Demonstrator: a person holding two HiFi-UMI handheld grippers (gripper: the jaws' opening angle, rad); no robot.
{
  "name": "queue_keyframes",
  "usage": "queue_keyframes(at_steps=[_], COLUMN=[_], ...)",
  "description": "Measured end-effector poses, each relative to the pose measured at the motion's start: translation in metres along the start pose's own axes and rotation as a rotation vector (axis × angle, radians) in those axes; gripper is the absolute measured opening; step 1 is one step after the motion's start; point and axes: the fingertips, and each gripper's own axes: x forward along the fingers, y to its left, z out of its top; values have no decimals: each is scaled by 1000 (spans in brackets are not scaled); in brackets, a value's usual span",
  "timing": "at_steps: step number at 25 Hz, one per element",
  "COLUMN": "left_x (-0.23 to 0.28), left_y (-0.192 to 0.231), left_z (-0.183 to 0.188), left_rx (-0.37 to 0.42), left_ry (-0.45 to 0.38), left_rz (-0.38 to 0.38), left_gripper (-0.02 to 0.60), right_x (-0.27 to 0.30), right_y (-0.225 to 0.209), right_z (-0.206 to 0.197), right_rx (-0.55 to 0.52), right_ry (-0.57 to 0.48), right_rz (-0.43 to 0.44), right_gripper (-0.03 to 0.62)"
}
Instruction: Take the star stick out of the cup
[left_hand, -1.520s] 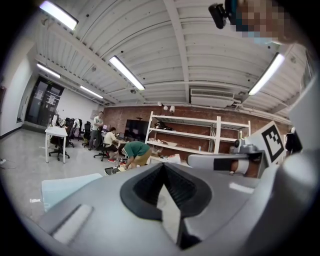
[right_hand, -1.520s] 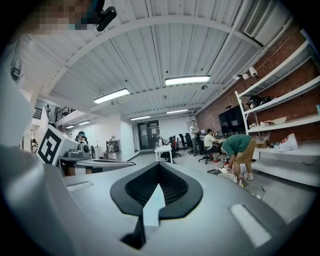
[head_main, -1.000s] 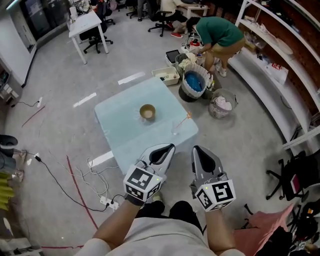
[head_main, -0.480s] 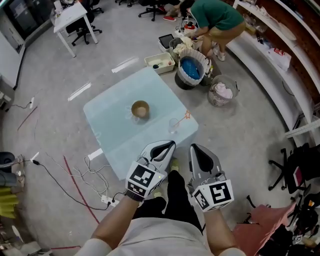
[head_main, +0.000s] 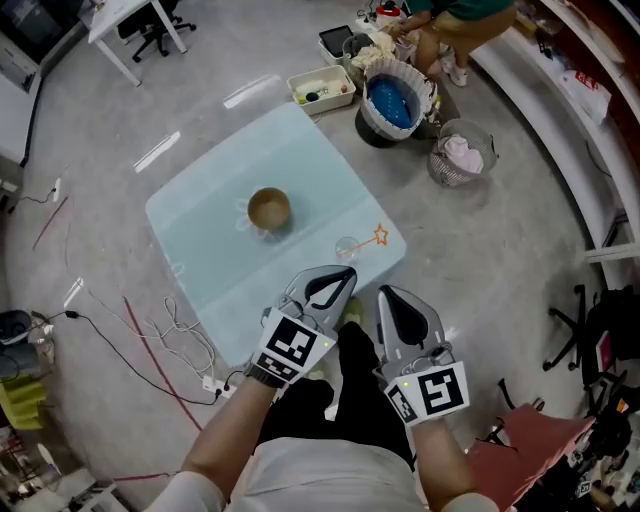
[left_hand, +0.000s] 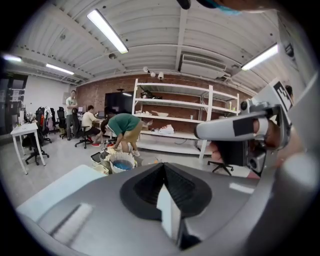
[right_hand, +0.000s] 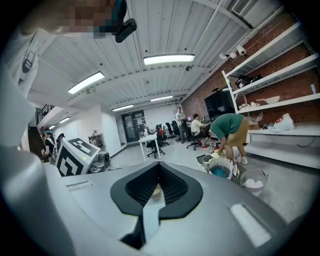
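A grey concrete floor (head_main: 520, 270) fills most of the head view. At the middle of the frame stands a pale blue table (head_main: 210, 250), set cornerwise. At the top edge a person in a green top (head_main: 462, 12) bends over a round basket with a blue lining (head_main: 398, 100). A wire basket of white cloth (head_main: 460, 155) sits to its right, and a shallow white tray (head_main: 320, 88) to its left. Loose cables (head_main: 170, 335) trail over the floor at the lower left.

Both grippers sit in the lower middle of the frame, off the table's near edge. The left gripper (head_main: 335, 282) has its jaws pressed together with nothing between them, as its own view (left_hand: 165, 200) shows. The right gripper (head_main: 395, 302) is likewise closed and empty (right_hand: 156, 195).

A brown bowl (head_main: 268, 210) stands near the middle of the table. The clear cup (head_main: 347, 248) stands near the table's right corner, just above the left gripper's tip in the frame and apart from it. The star stick (head_main: 378, 237) is in the cup and leans out toward the upper right, its orange star past the rim.
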Motion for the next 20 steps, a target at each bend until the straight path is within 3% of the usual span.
queue_keyframes(at_steps=[10, 20], left_x=[72, 103], left_y=[20, 28], left_z=[-61, -87], left_rx=[146, 224], left_ry=[122, 160], left_rz=[-75, -123], left_gripper=[8, 9], right_x=[32, 46], right_y=[-40, -56], right_z=[-58, -84], right_rx=[44, 63], right_ry=[18, 17], right_rz=[-7, -31], right_gripper=[12, 12])
